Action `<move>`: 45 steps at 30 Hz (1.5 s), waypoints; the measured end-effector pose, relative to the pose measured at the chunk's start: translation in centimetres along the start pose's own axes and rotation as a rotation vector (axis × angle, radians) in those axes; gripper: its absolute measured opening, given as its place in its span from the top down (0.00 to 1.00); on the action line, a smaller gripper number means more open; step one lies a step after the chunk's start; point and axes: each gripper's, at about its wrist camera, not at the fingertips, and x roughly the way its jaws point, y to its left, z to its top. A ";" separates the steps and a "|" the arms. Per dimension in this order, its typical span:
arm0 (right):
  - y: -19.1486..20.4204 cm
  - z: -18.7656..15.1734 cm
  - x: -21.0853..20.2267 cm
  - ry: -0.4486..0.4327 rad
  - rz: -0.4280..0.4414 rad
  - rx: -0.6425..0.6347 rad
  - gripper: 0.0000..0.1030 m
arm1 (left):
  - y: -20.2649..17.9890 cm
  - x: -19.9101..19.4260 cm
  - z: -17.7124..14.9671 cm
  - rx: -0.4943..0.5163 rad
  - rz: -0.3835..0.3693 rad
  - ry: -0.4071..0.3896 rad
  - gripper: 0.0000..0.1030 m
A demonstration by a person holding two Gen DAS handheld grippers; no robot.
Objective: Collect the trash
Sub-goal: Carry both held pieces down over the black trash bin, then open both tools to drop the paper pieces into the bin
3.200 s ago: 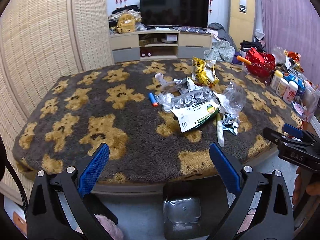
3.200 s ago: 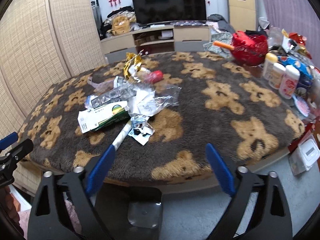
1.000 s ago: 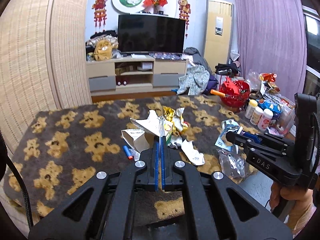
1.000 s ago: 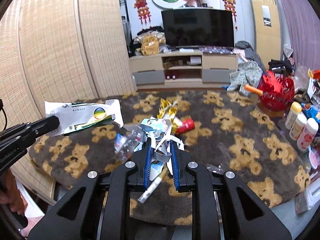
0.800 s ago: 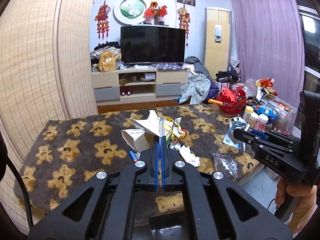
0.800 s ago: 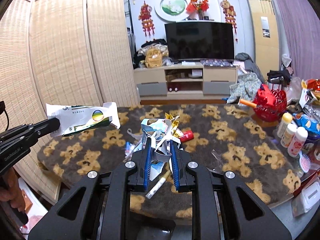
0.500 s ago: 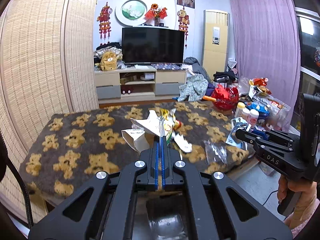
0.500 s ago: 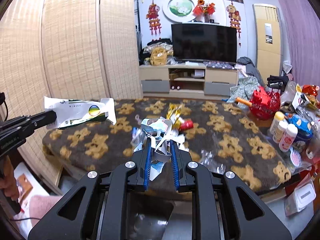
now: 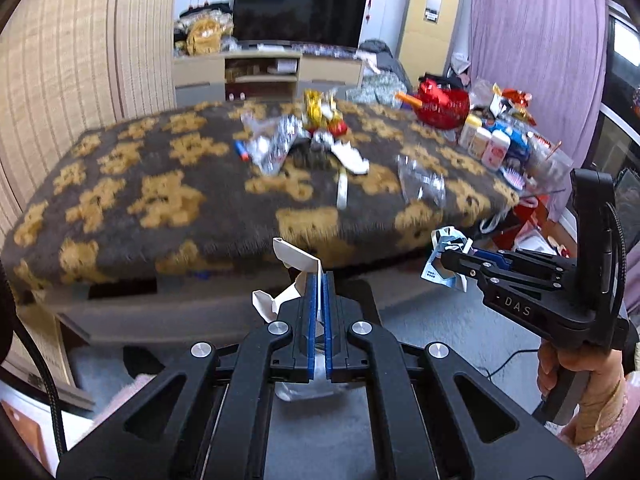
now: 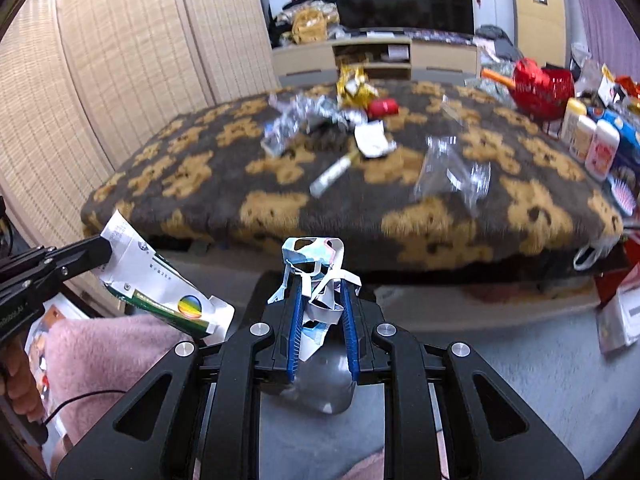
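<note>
My left gripper (image 9: 319,280) is shut on a flattened white and green carton (image 9: 298,262), which also shows at the left of the right wrist view (image 10: 160,284). My right gripper (image 10: 320,292) is shut on a crumpled white and blue paper wrapper (image 10: 314,258), seen in the left wrist view (image 9: 446,258) too. Both are held in front of the table, over the floor. More trash lies on the bear-pattern table cover (image 9: 160,184): foil blister packs (image 9: 272,144), a gold wrapper (image 9: 316,108), a clear plastic bag (image 9: 422,184), a white tube (image 9: 342,194).
A clear bin (image 10: 320,384) stands on the grey floor below the grippers, mostly hidden by them. Bottles (image 9: 486,144) and a red basket (image 9: 442,104) stand at the table's right end. A woven screen (image 9: 60,80) stands at the left. A TV unit (image 9: 276,72) is behind.
Both grippers have dropped and pulled back from above the table to below its front edge, each still holding its piece of trash.
</note>
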 end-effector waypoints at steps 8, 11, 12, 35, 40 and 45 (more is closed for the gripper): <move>-1.2 -2.7 5.3 0.143 0.046 0.074 0.81 | 0.5 7.7 -3.5 -0.025 -0.015 0.177 0.99; -1.4 -3.2 7.2 0.195 0.062 0.095 0.81 | 0.7 9.6 -3.9 -0.034 -0.013 0.208 0.99; -1.5 -3.3 7.8 0.210 0.068 0.104 0.81 | 0.7 10.2 -4.0 -0.035 -0.012 0.216 0.99; -2.8 -3.7 14.1 0.347 0.081 0.220 0.43 | 2.3 15.5 -4.7 -0.058 0.010 0.354 0.58; -3.6 -3.0 12.3 0.298 0.055 0.241 0.14 | 1.8 13.9 -4.3 -0.028 0.020 0.325 0.34; -4.4 -1.9 9.7 0.238 0.009 0.224 0.05 | 1.2 12.1 -3.8 -0.006 0.031 0.295 0.13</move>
